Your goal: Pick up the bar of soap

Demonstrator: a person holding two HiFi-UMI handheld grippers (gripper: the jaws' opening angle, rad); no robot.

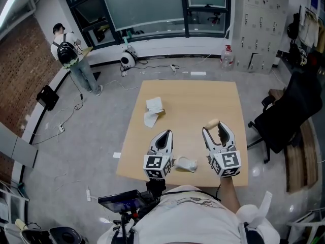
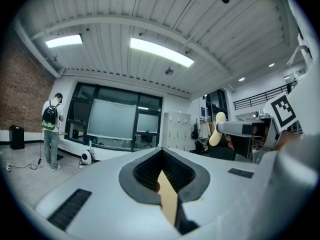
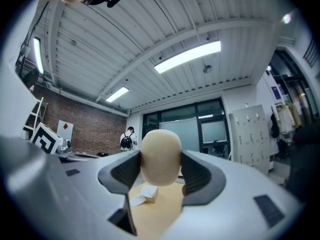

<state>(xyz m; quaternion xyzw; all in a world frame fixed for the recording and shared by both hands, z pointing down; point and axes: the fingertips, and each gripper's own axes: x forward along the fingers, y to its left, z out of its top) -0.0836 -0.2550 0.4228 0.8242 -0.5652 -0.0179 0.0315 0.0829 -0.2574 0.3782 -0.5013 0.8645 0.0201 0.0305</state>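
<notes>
An office or lab: metal lockers point(image 1: 261, 22), office chair point(image 1: 289, 113), brick wall point(image 1: 18, 75)

The bar of soap point(image 1: 212, 123) is a pale cream, matte piece with a smoothly rounded, oval end. It sits clamped between the two jaws of the right tongs point(image 1: 214, 129), gripped on its flanks by the dark pads, with its rounded end poking out past the tips. It is held in the air above the near right part of the desk point(image 1: 203, 95), not touching the wood. In the right gripper view the soap point(image 3: 160, 156) stands upright, filling the gap between the jaws.
</notes>
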